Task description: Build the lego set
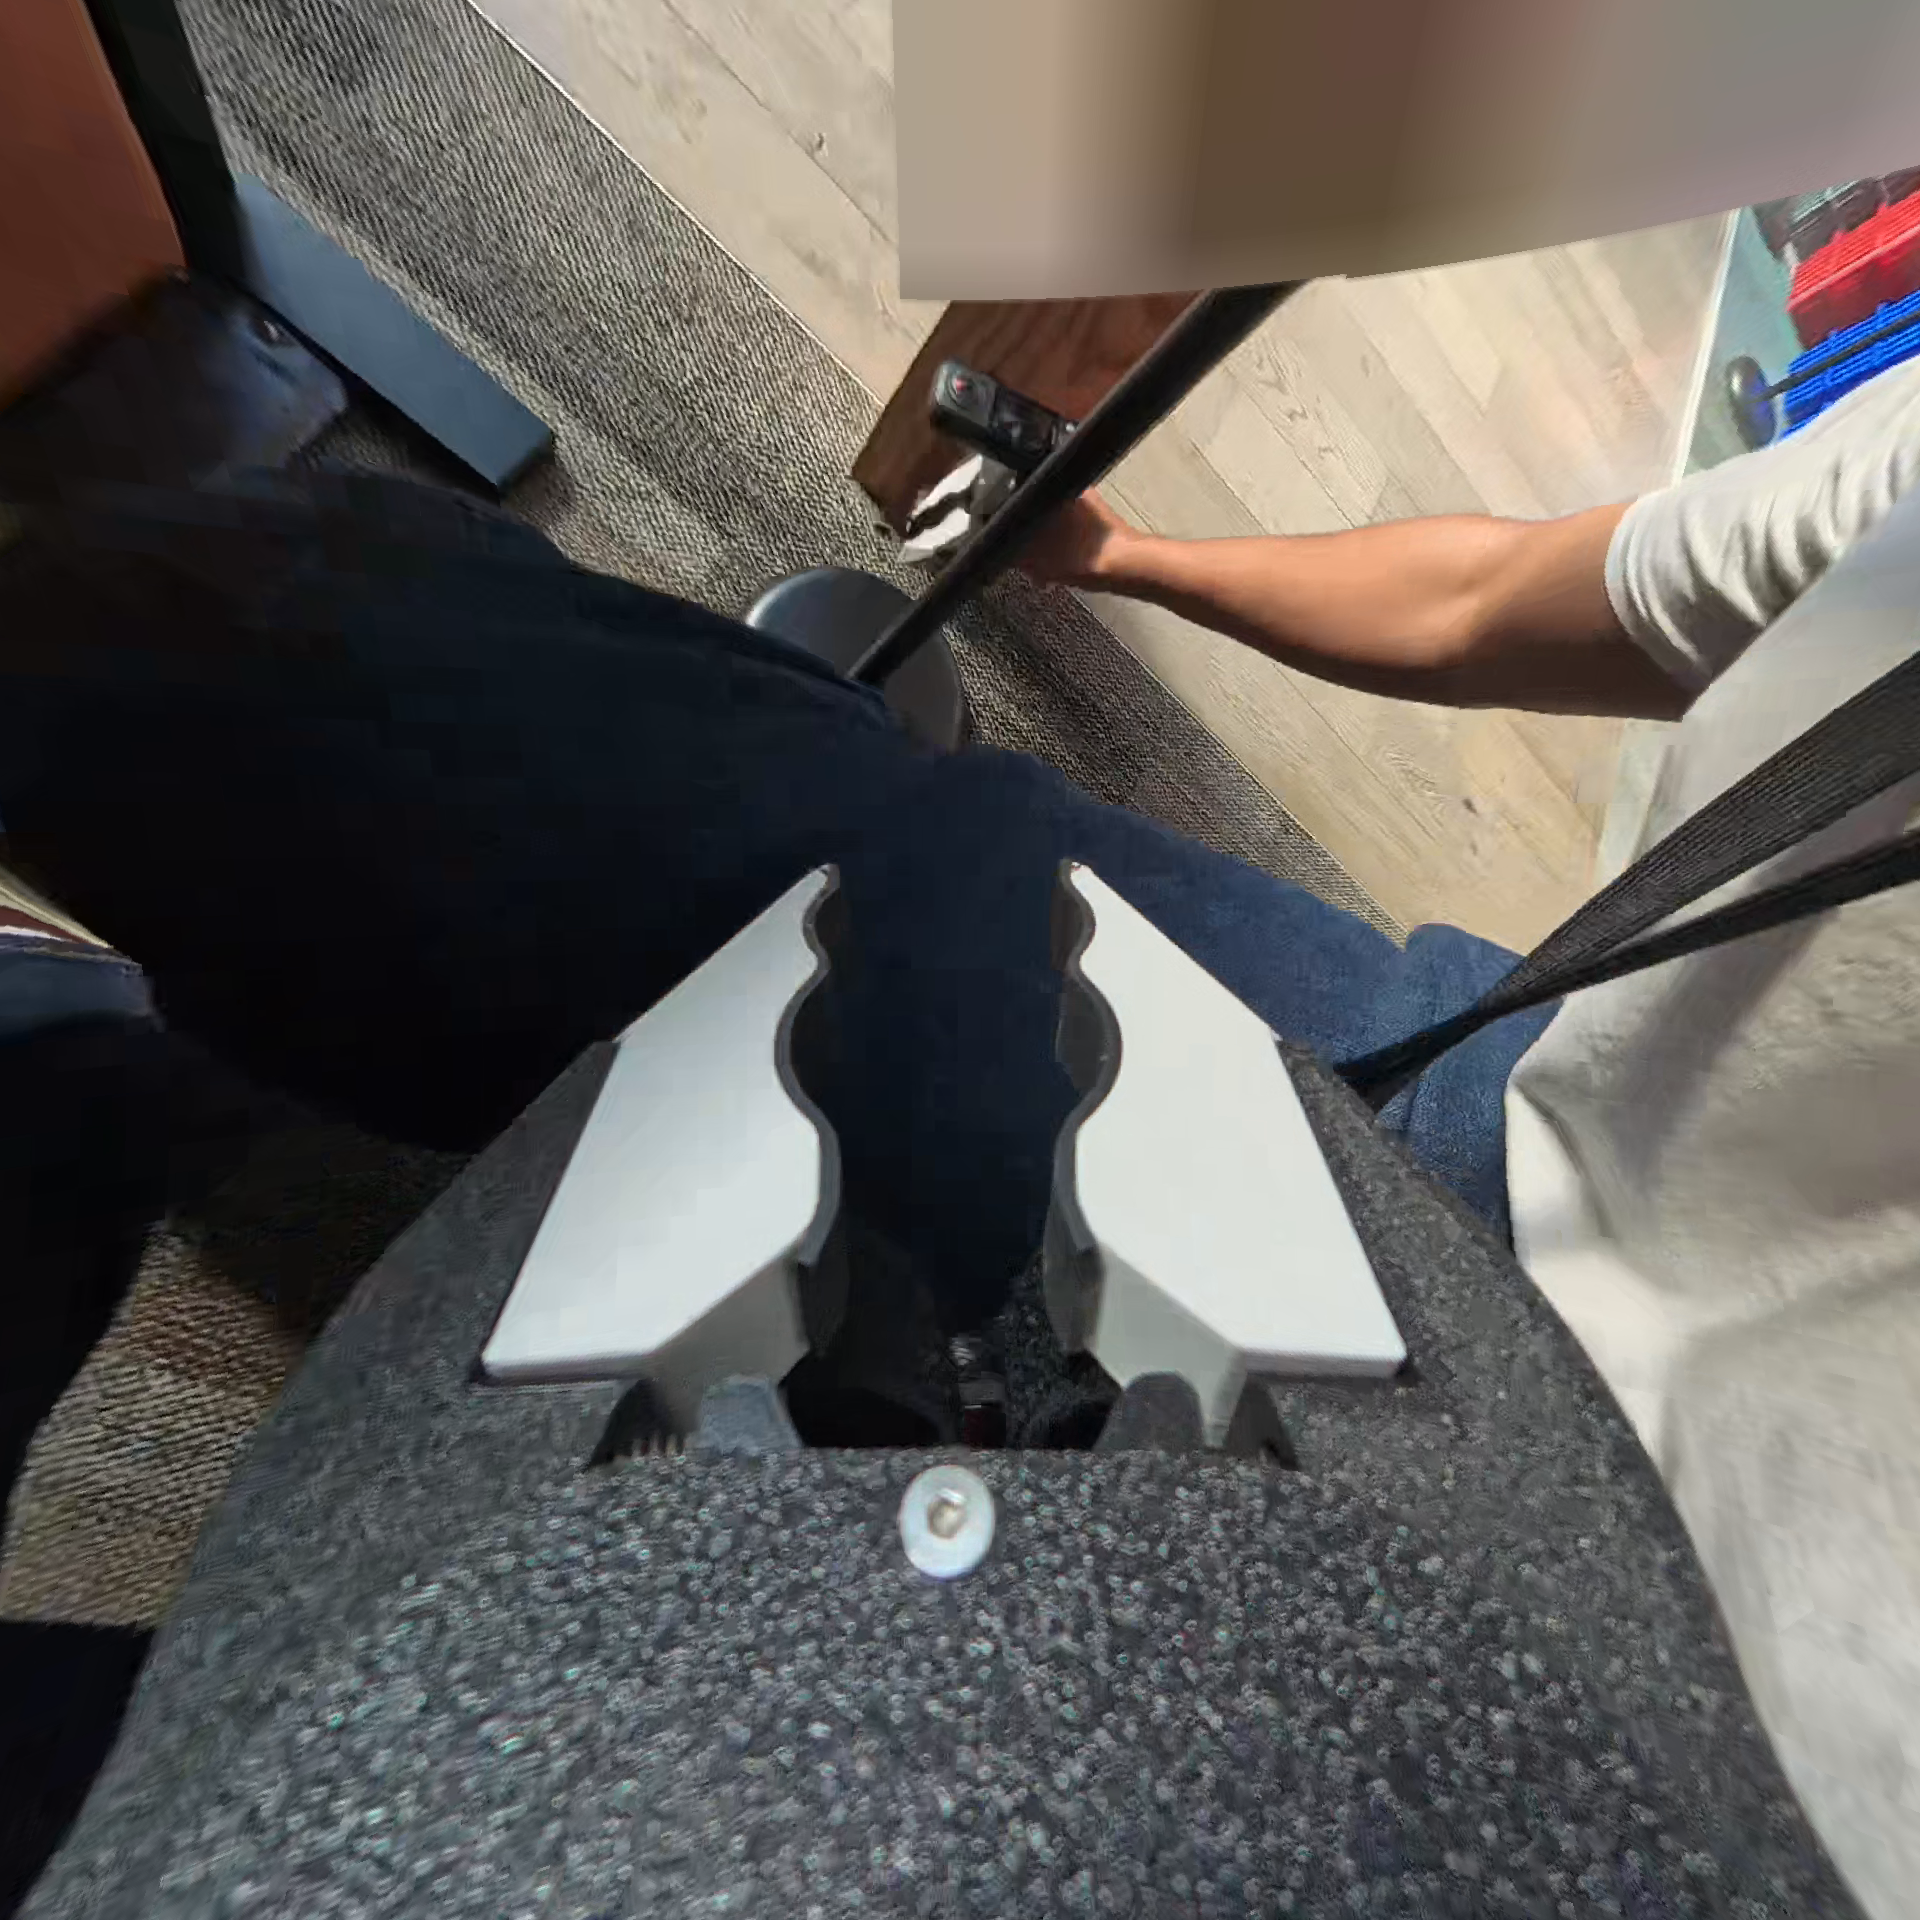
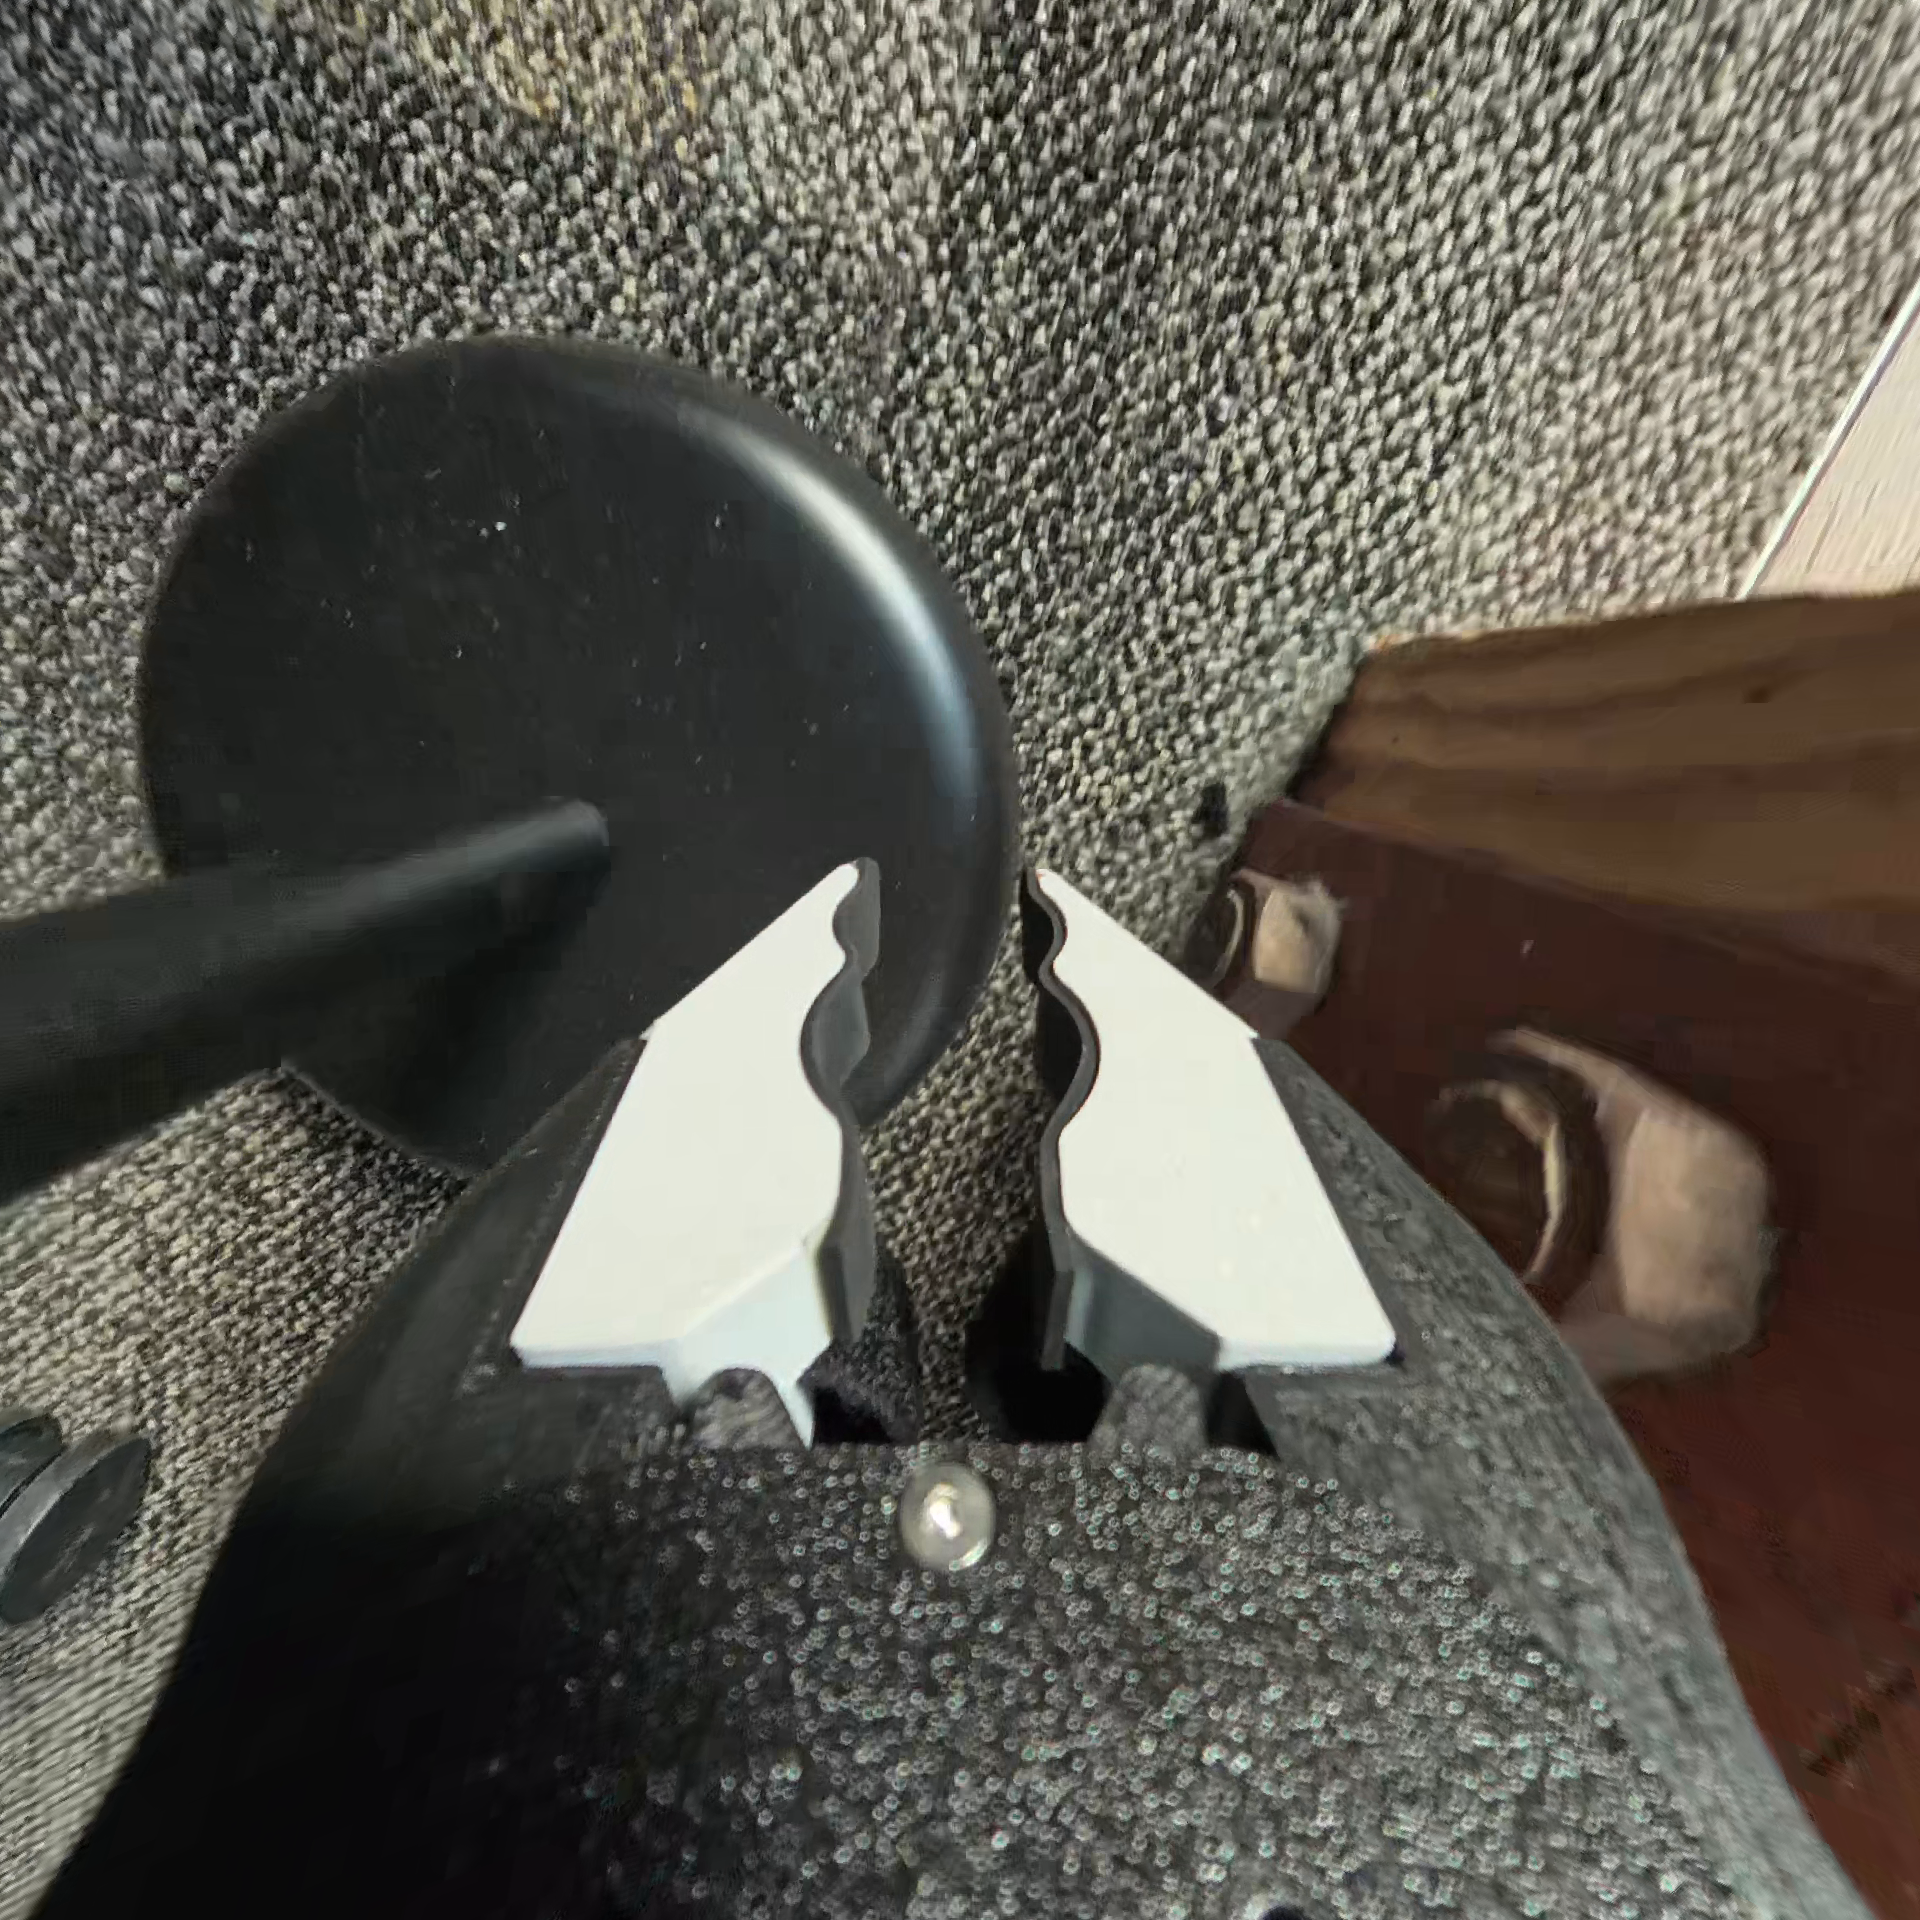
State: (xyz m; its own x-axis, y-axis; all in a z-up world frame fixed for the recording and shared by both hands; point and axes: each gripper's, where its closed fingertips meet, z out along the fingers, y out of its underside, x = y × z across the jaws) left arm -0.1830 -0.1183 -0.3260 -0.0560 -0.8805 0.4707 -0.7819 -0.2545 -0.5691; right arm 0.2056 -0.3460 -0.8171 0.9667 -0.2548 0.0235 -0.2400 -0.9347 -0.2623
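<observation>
- Your left gripper (image 1: 951,883): fingers pinched a fold of dark blue cloth (image 1: 935,1039), its bulk spreading left.
- Your right gripper (image 2: 951,883): fingers spread, nothing between, above carpet (image 2: 1247,416); black round base (image 2: 520,623) just ahead-left, pole (image 2: 260,935) slanting left.

L gripper (image 1: 951,883): I see jaws apart over dark blue fabric (image 1: 520,779), grip unclear.
Far hand (image 1: 1081,540): on 2nd gripper (image 1: 987,416).
Floor: grey carpet (image 1: 540,260), black round base (image 1: 883,644).

grey carpet (image 2: 1143,312), black round base (image 2: 540,665), perhaps dark cloth (image 1: 416,779)
</observation>
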